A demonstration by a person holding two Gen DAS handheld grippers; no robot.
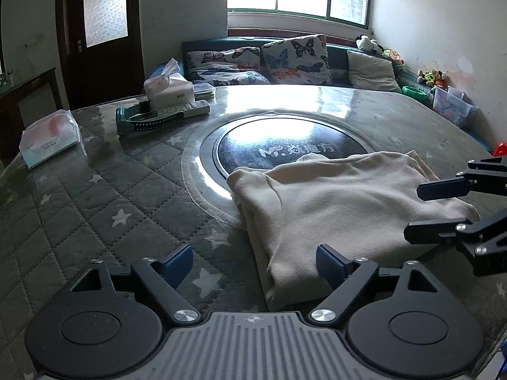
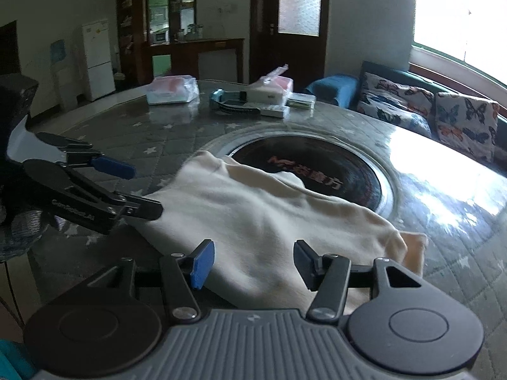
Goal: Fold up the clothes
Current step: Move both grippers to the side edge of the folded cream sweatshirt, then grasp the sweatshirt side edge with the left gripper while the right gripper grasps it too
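Note:
A cream garment (image 1: 342, 202) lies folded on the round table (image 1: 95, 209), partly over the black centre disc (image 1: 285, 145). My left gripper (image 1: 255, 261) stands open at the fold's near left corner, its right finger over the cloth and its left finger over the table cover. Nothing is pinched between its pads. My right gripper (image 2: 253, 261) is open too, and the near edge of the garment (image 2: 253, 212) lies loose between its jaws. Each gripper shows in the other's view: the right gripper (image 1: 427, 209) at the cloth's right side, the left gripper (image 2: 139, 186) at its left.
At the table's far left lie a tissue pack (image 1: 47, 137), a tissue box (image 1: 168, 90), a remote (image 1: 187, 110) and a teal holder (image 1: 142, 122). Behind the table stands a sofa with butterfly cushions (image 1: 294, 57). A dark door (image 1: 98, 31) is at the back.

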